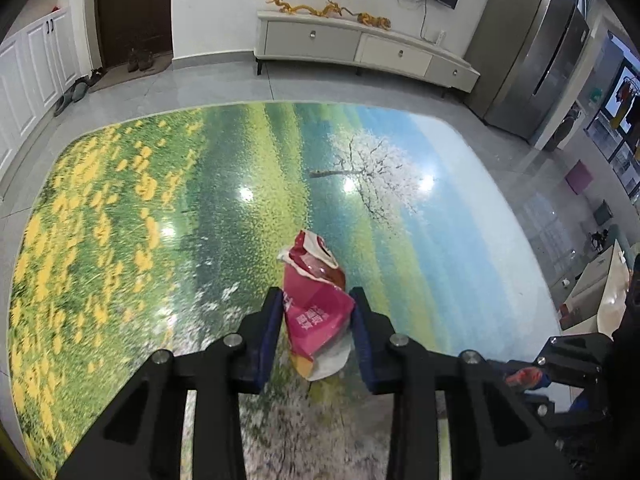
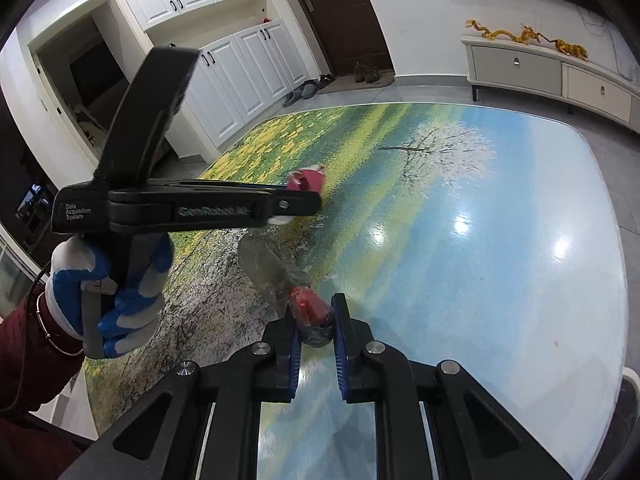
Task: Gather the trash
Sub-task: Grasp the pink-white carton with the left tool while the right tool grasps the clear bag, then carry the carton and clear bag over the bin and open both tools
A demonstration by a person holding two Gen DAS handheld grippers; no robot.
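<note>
Left tongs [image 1: 316,312] pinch the pink wrapper [image 1: 314,300] and right tongs [image 2: 314,320] apparently clamp a crushed bottle [image 2: 304,304], whose slick plastic could slip free.

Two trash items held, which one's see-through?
The plastic bottle in the right gripper: clear, red label. The left gripper holds an opaque pink bag.

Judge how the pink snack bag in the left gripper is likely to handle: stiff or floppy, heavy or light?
Probably floppy: the pink snack bag is crumpled and torn open between the left gripper fingers. Likely light, since it looks empty and flattened. Its glossy film may slip unless the jaws stay shut.
</note>
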